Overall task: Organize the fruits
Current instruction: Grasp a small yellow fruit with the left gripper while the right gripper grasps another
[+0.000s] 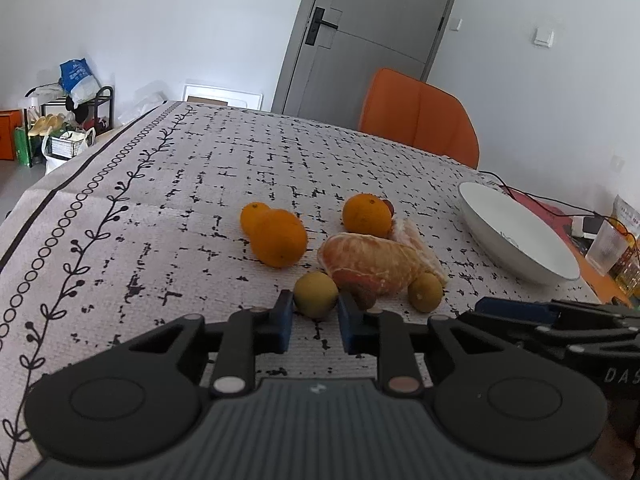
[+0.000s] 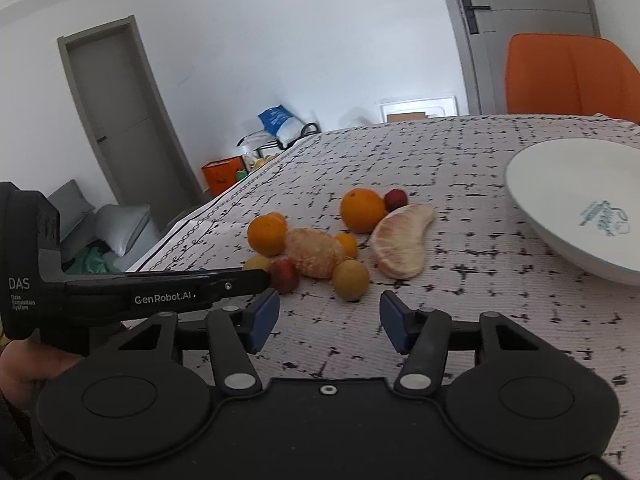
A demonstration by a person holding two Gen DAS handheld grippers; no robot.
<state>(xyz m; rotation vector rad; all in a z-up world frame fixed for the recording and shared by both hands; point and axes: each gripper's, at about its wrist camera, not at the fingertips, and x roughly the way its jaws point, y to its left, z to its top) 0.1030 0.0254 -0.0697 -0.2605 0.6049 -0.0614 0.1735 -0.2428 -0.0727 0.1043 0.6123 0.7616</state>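
Observation:
A cluster of fruit lies mid-table: oranges (image 1: pixel 278 236), a peeled citrus (image 1: pixel 372 264), a pomelo wedge (image 2: pixel 402 240), small yellow-green fruits (image 1: pixel 316 294) and small red fruits (image 2: pixel 285 275). My left gripper (image 1: pixel 316 322) has its blue pads on either side of the near yellow-green fruit; whether they touch it I cannot tell. Its side shows in the right wrist view (image 2: pixel 240 282). My right gripper (image 2: pixel 328 320) is open and empty, just short of another yellow fruit (image 2: pixel 351 279). A white bowl (image 2: pixel 560 200) stands empty to the right.
An orange chair (image 1: pixel 420 116) stands at the table's far side. Cables, a plastic cup (image 1: pixel 606 246) and small items lie beyond the bowl at the right edge. A patterned tablecloth (image 1: pixel 160 200) covers the table; its left edge drops off to the floor.

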